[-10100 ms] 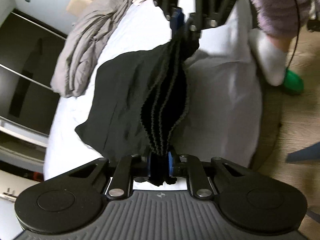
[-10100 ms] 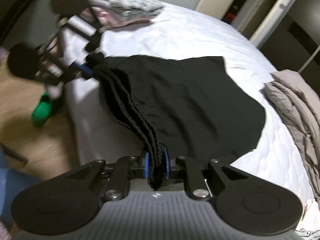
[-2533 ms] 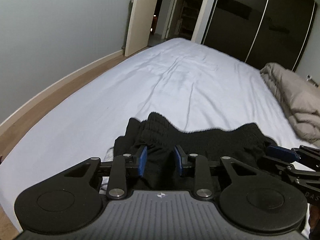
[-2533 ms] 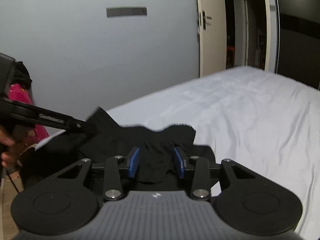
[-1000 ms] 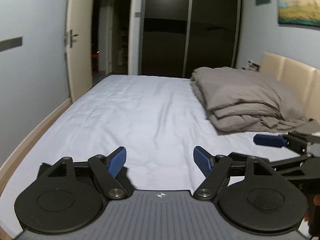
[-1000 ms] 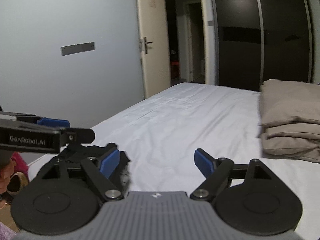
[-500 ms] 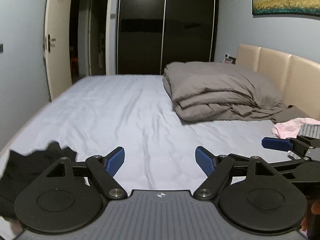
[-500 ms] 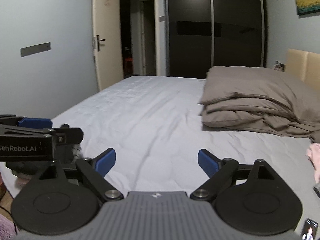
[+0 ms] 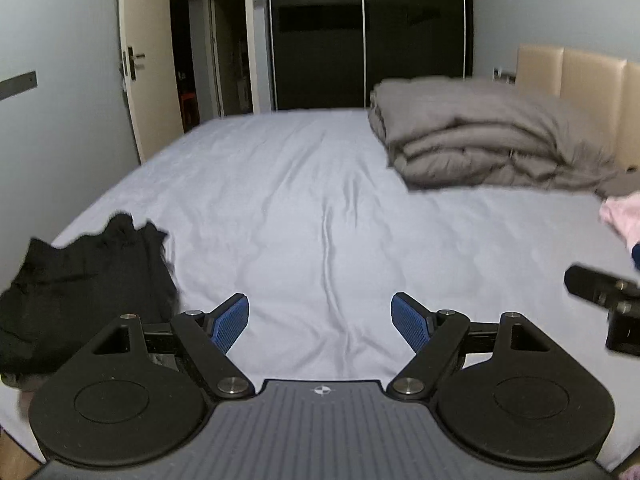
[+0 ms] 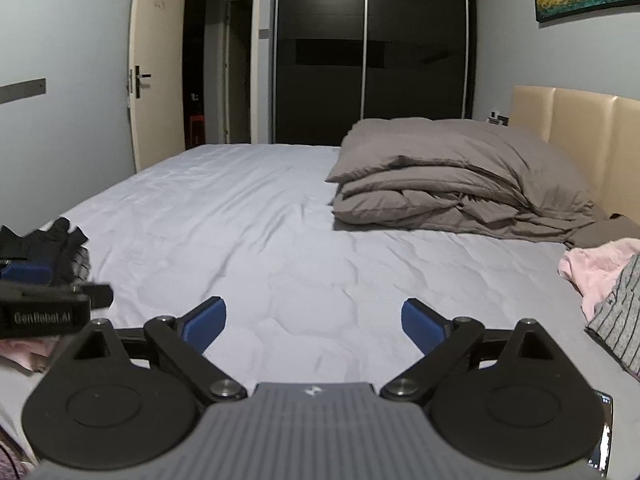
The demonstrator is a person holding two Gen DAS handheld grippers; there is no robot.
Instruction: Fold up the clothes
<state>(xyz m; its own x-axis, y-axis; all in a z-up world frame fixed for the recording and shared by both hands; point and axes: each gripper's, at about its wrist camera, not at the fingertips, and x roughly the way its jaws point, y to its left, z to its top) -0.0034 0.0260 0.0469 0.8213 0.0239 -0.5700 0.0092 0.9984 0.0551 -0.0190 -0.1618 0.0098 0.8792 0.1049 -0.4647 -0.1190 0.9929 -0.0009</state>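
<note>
A black garment (image 9: 86,276) lies folded in a compact bundle near the left edge of the bed (image 9: 320,200), its ribbed edge ruffled upward. At the right edge, a pink garment (image 10: 596,272) lies crumpled, just beside a grey striped garment (image 10: 620,320).

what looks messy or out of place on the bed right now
The black garment near the bed's left edge sits bunched, not a flat fold. The pink garment and striped grey garment lie crumpled at the right.
</note>
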